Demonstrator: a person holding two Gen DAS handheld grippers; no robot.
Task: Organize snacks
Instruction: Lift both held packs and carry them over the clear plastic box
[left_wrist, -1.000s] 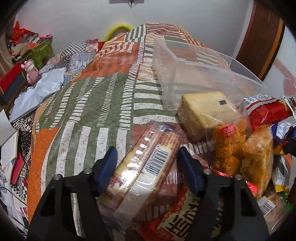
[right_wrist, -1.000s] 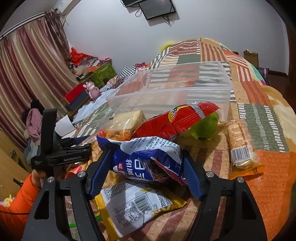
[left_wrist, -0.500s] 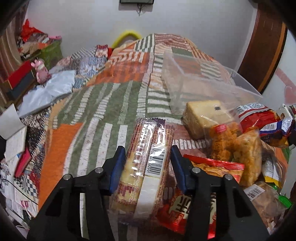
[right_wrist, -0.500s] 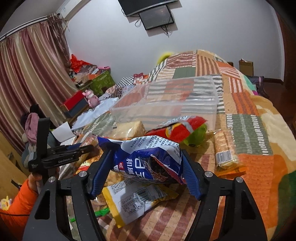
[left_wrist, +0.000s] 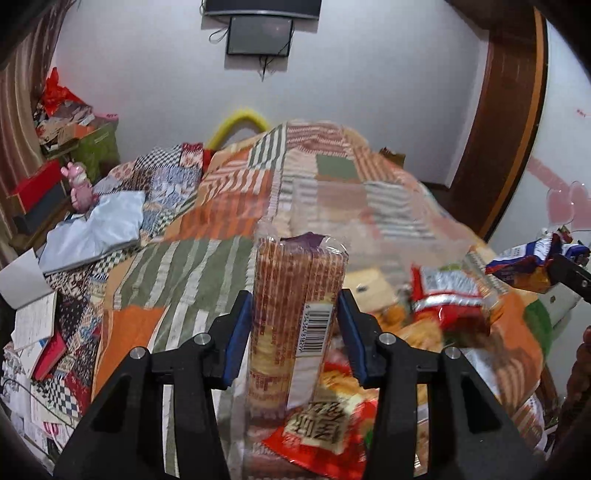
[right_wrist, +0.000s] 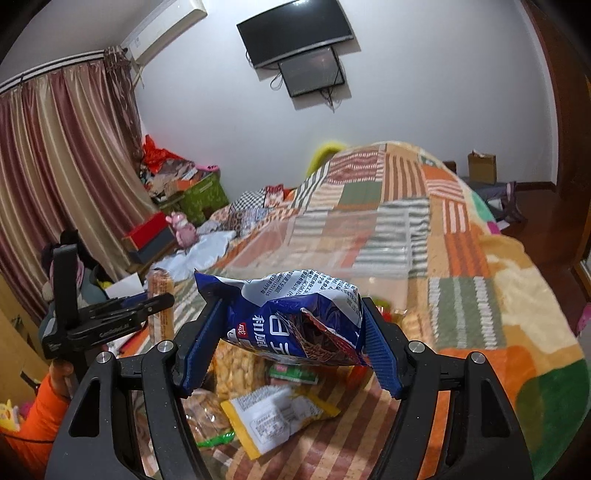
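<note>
Both packets now ride higher above the snack pile (left_wrist: 332, 424): left hand-held gripper (left_wrist: 295, 336) clamps the cracker sleeve (left_wrist: 295, 314), right hand-held gripper (right_wrist: 288, 332) the blue bag (right_wrist: 291, 317). Transport step; next, lower each into the clear bin (right_wrist: 354, 240) beyond the pile.

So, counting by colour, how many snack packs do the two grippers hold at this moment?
Blue crinkled foil snack bag, in the right gripper: 1
Clear-wrapped brown cracker sleeve, upright in the left gripper: 1
Total: 2
</note>
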